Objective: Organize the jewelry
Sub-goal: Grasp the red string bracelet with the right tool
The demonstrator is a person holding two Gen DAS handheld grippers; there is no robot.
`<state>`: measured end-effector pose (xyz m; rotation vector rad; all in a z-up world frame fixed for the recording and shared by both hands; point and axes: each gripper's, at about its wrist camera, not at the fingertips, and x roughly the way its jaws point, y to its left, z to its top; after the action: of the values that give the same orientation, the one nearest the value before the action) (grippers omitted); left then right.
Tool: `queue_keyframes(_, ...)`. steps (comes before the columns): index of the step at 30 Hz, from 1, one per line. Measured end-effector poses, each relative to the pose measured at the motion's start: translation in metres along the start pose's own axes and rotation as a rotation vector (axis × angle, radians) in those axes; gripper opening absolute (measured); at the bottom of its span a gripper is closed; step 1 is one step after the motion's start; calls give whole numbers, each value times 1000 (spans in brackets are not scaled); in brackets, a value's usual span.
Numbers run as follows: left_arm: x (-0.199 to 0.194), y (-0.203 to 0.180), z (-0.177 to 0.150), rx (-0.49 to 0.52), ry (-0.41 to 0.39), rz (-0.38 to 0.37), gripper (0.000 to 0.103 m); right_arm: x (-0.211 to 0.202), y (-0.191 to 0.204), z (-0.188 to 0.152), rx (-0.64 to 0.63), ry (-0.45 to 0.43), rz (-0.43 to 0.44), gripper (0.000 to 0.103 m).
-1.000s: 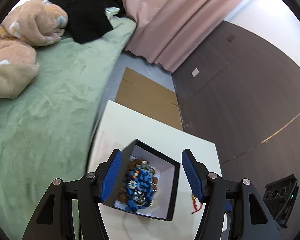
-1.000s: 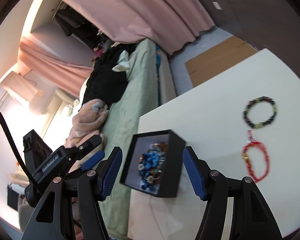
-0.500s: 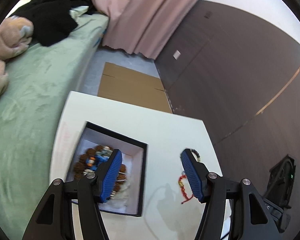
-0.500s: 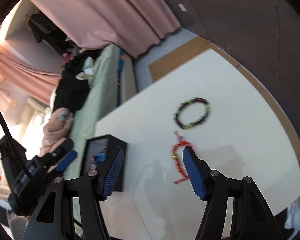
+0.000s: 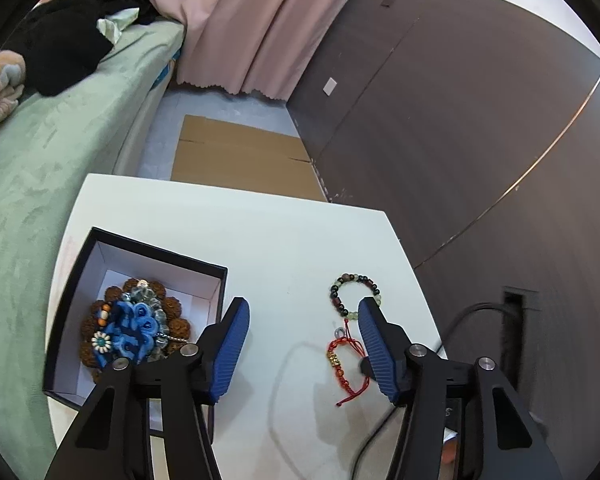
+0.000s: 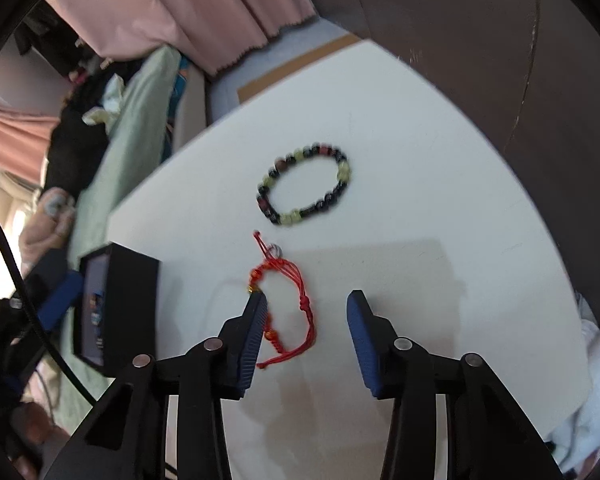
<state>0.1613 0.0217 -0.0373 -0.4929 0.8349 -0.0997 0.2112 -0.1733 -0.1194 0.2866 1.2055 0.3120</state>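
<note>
Both tongs (image 6: 306, 312) swung off box (image 5: 216, 270), two bracelets (image 6: 304, 188)

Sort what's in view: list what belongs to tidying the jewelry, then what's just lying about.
Job:
black box with jewelry in it
red cord bracelet
beaded bracelet
both grippers, open: left, right

Lying about:
cardboard sheet
black clothes
pink curtain

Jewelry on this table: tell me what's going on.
A person is sorting jewelry with two handheld grippers. The black box already holds a pile of beaded pieces. The red cord bracelet and the dark beaded bracelet lie loose on the white table. The right gripper hovers open over the red one; the left gripper is open, holding nothing.
</note>
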Motion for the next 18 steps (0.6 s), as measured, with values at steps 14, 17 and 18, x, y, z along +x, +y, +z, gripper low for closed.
queue_keyframes(14, 18, -18, -5, 34, 16, 5, 51, -21, -24, 0, 35, -53, 25, 7)
queue_keyframes(17, 27, -25, -9, 51, 32, 9, 49, -34, -37, 0, 72, -75, 64, 7)
queue_keyframes(18, 30, -28, -10, 57, 37, 9, 49, -36, -40, 0, 81, -79, 72, 7)
